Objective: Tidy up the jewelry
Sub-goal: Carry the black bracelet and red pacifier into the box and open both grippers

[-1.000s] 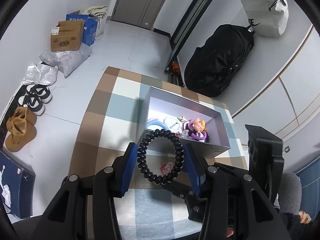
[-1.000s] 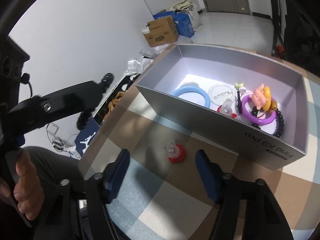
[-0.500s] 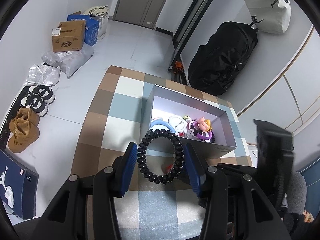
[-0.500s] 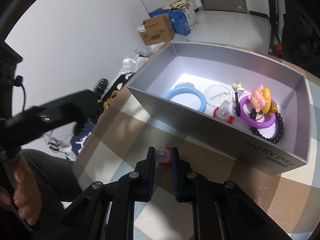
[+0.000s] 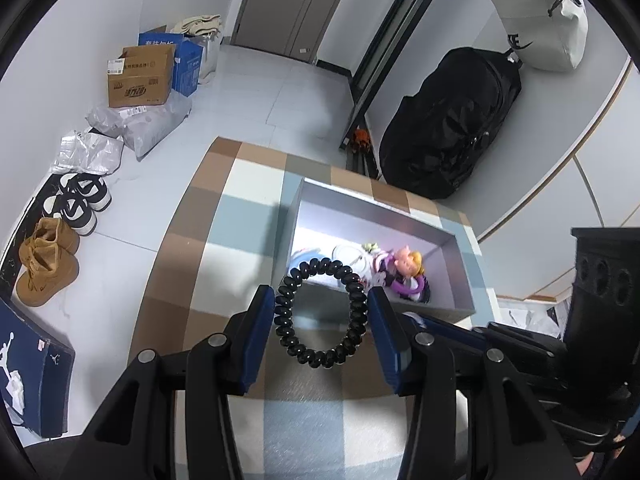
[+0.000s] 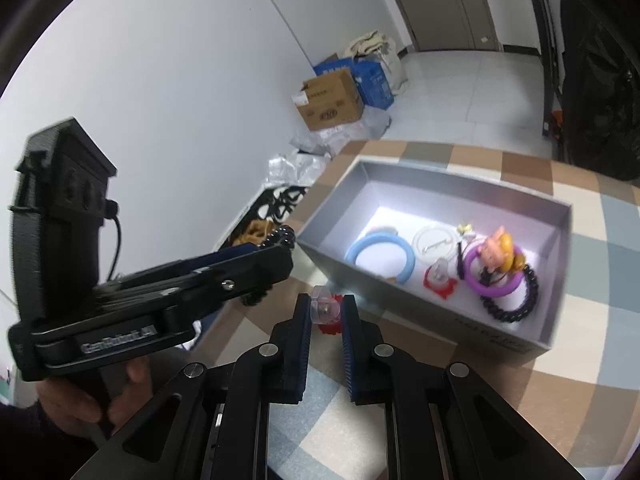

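Both grippers are built of black plastic linkages joined by silver screws, and the fingers [image 5: 256,340] are faced with ribbed blue pads [image 6: 347,344]. On the left gripper [image 6: 276,246] white lettering, a boxy black housing with round holes and a black cable are seen.

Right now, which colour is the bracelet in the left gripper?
Black bracelet, best in the left wrist view.

Right gripper [image 6: 326,314] pinches a red-and-clear ring [image 6: 326,312] beside the grey box [image 6: 400,296].
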A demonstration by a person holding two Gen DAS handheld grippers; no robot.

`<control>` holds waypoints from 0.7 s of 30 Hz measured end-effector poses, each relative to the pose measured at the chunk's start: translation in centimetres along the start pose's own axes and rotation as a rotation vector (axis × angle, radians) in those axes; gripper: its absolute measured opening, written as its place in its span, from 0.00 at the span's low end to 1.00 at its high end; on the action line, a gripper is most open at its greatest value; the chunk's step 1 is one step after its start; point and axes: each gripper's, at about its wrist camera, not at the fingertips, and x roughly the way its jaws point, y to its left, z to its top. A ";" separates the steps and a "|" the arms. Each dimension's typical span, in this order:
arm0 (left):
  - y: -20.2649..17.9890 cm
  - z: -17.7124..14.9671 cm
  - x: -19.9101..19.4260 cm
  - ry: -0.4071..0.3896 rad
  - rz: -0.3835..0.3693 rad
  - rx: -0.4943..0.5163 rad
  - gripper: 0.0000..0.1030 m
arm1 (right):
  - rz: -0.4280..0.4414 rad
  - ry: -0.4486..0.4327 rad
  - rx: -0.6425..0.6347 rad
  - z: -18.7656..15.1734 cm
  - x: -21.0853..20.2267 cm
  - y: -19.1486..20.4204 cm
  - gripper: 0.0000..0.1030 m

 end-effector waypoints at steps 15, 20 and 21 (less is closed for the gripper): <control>-3.0 1.8 1.4 -0.013 -0.015 0.010 0.41 | 0.005 -0.128 0.059 1.8 -5.0 -3.0 0.13; -4.3 2.4 2.0 -0.010 -0.024 0.022 0.41 | -0.008 -0.150 0.077 1.9 -5.7 -4.0 0.13; -4.5 2.6 2.2 -0.008 -0.026 0.023 0.41 | -0.008 -0.156 0.082 1.9 -5.8 -4.2 0.13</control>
